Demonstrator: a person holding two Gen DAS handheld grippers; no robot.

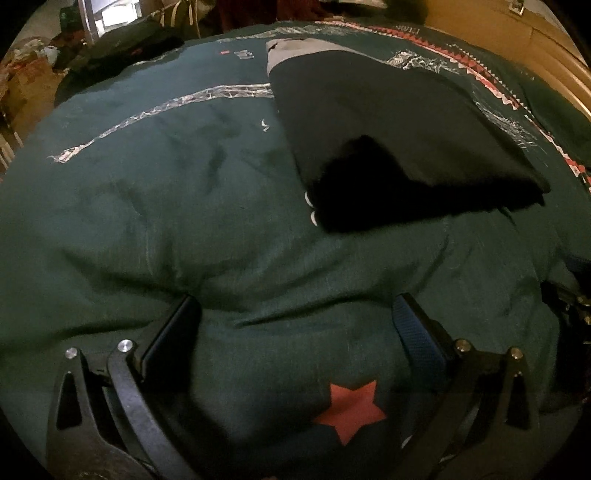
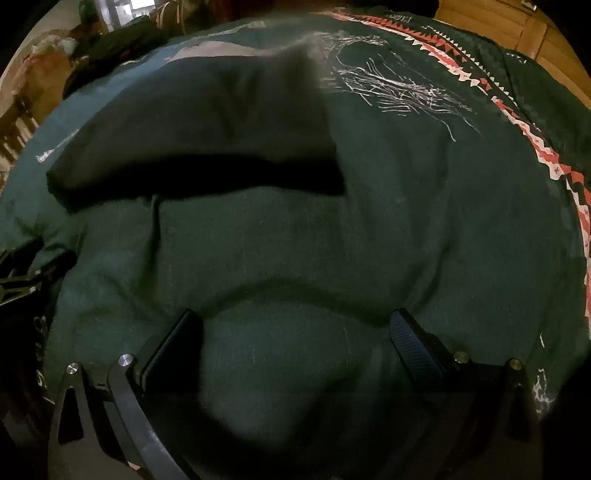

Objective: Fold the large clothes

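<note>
A folded black garment (image 1: pixel 388 122) with a grey band (image 1: pixel 295 50) at its far end lies flat on a dark green bed cover (image 1: pixel 166 177). My left gripper (image 1: pixel 295 301) stands open below and left of the garment's near corner, its fingertips down on the green cover, nothing pinched. In the right wrist view the same black garment (image 2: pixel 192 122) lies ahead and to the left. My right gripper (image 2: pixel 295 314) is open too, with only a bulge of the green cover (image 2: pixel 406 221) between its fingers. Neither gripper touches the garment.
The cover bears a red star (image 1: pixel 351 410) and a red-and-white zigzag border (image 2: pixel 535 147). Wooden furniture (image 1: pixel 498 33) stands at the back right. Dark clothes (image 1: pixel 122 48) and clutter (image 1: pixel 29 74) lie beyond the bed's left edge. Each gripper shows at the other's view edge (image 1: pixel 569 299).
</note>
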